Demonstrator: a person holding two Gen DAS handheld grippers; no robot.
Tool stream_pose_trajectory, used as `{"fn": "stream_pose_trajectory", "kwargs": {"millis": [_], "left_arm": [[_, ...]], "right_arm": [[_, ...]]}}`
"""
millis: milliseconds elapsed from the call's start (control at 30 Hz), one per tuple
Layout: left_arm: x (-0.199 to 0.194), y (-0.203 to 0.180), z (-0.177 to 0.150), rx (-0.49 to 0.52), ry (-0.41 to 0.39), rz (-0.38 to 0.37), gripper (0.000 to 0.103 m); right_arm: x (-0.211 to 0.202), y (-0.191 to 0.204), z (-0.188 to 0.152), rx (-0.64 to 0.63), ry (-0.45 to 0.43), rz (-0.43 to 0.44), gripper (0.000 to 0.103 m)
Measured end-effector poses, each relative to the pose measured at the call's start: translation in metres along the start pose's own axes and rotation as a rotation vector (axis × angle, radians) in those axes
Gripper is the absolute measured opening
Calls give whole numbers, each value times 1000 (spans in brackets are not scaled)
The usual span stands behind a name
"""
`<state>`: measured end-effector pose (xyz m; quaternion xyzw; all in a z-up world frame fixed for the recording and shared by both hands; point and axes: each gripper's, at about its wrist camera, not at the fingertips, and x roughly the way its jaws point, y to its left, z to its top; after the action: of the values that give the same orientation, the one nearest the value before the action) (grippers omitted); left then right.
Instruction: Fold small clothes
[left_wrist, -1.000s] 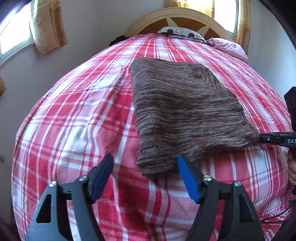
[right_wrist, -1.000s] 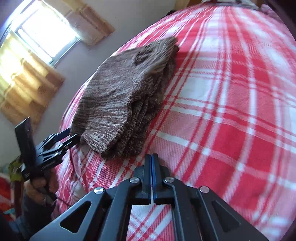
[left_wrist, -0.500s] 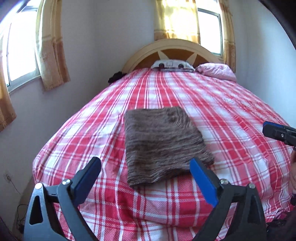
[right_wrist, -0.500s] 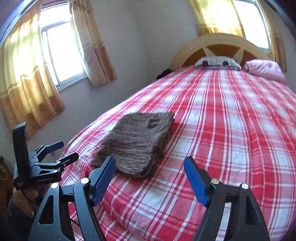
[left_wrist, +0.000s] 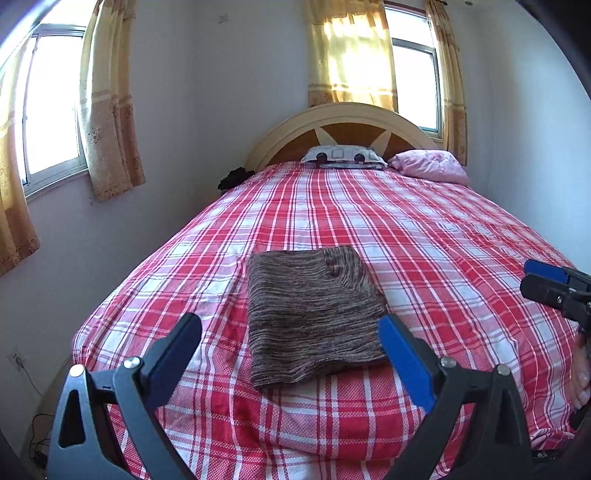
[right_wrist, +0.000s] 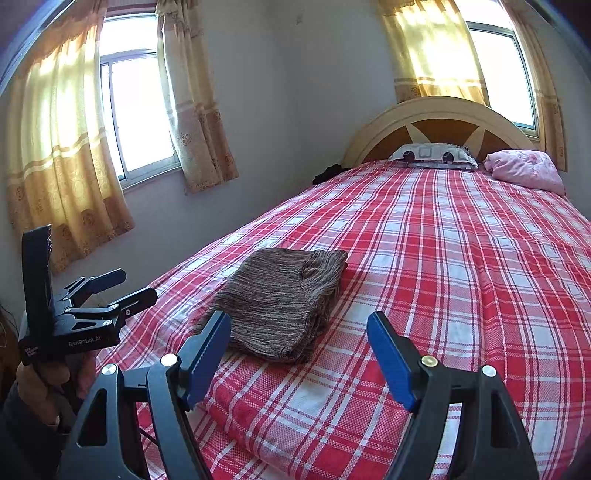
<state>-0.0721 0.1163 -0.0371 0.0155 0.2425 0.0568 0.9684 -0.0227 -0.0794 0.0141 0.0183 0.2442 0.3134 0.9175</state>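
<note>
Brown knit (left_wrist: 314, 314) folded, flat on bed (left_wrist: 424, 229) near the foot edge.
Your left claw (left_wrist: 290, 354) and right claw (right_wrist: 297, 354) both gape wide, empty, clear of it. Knit lies dead ahead of left, long axis toward the headboard; left's nearer.

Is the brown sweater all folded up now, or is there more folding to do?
It looks done. The brown knit garment lies folded in a neat stacked rectangle on the plaid bedspread. Nothing is in hand: the left hand-held gripper and right hand-held gripper are both open and off the cloth. I can't see any other clothes waiting to be folded.
</note>
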Motion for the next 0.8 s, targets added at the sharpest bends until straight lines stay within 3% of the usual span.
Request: {"fn": "stream_pose_trajectory", "kwargs": {"millis": [800], "left_arm": [[-6, -4, 1, -9, -3, 2, 99]], "right_arm": [[-10, 2, 0, 7, -33, -10, 77]]}}
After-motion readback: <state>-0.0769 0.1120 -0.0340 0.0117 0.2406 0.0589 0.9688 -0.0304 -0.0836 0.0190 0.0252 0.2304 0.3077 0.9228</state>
